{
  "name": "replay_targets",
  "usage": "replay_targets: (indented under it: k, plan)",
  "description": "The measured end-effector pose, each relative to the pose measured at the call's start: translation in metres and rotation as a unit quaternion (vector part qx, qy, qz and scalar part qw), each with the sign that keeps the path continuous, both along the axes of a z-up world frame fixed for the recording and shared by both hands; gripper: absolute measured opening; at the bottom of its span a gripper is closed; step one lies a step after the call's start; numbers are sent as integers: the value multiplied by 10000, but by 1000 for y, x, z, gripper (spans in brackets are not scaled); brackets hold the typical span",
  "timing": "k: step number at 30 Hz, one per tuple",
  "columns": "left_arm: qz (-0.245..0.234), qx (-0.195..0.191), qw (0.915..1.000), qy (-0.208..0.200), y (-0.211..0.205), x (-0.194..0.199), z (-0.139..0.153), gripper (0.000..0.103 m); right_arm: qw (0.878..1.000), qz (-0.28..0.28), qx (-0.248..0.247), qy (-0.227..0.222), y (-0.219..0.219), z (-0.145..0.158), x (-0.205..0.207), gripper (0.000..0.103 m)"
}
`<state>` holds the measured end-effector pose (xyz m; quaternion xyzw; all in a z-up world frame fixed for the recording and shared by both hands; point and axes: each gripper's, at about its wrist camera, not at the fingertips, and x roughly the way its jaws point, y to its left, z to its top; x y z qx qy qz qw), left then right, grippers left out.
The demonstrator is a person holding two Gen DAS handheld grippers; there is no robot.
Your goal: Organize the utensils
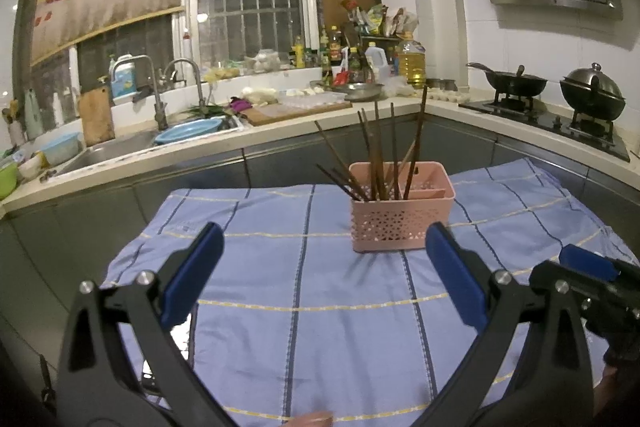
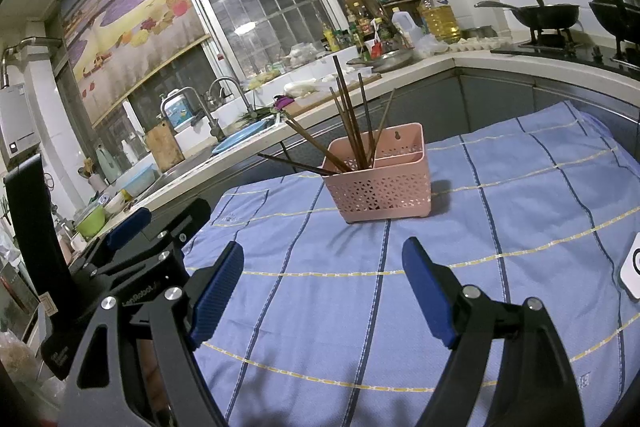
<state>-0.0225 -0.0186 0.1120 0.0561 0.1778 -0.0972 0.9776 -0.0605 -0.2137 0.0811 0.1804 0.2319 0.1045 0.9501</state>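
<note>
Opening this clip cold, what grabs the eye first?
A pink perforated basket stands on the blue striped cloth, dark chopsticks fanning from one compartment. In front, both hand-held grippers, left and right, hang open and empty.

Beyond the spread blue-padded jaws, a pink perforated basket (image 1: 402,211) of dark brown chopsticks (image 1: 376,155) stands on blue yellow-checked cloth (image 1: 304,307).

chopsticks (image 1: 376,155) in pink basket (image 1: 402,215), fingers (image 1: 192,275) apart

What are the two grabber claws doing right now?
Left gripper: open, holding nothing.
Right gripper: open, holding nothing.
</note>
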Motion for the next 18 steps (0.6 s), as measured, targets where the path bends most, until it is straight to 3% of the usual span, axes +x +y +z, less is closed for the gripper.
replay_targets:
  k: [18]
  plan:
    - [75,78,9999,-43,1,0,0,97,10000,-11,2,25,-2,-1,0,81]
